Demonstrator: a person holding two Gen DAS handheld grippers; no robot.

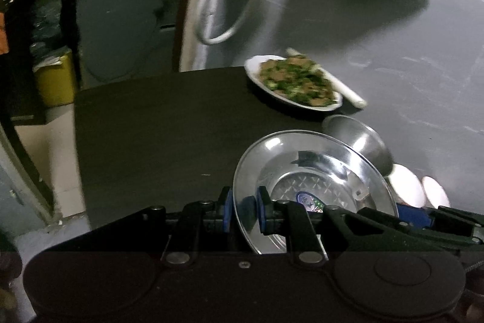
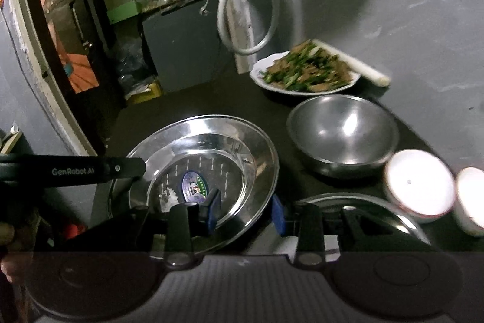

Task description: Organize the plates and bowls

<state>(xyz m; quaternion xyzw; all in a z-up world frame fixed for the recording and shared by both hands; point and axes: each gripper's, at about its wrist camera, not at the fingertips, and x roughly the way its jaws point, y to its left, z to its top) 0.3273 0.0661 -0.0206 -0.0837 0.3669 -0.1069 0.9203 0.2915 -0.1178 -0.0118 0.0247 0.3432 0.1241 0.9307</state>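
Observation:
A steel plate [image 1: 314, 174] with a blue sticker is held tilted above the dark table [image 1: 157, 126]. My left gripper [image 1: 244, 209] is shut on its near rim. In the right wrist view the same plate [image 2: 208, 147] shows, with my right gripper [image 2: 246, 211] open, its jaws either side of the plate's right rim. The left gripper's arm [image 2: 72, 170] reaches in from the left. A steel bowl [image 2: 341, 132] stands behind, with two white bowls [image 2: 420, 182] to its right. Another steel plate [image 2: 378, 211] lies under the right gripper.
A white plate of cooked greens and meat [image 2: 307, 71] sits at the table's far end, with a white stick [image 2: 354, 62] behind it. A grey wall [image 2: 408, 5] runs along the right. A white hose loop [image 2: 248, 8] hangs at the back. A yellow bin [image 1: 56, 77] stands on the floor at left.

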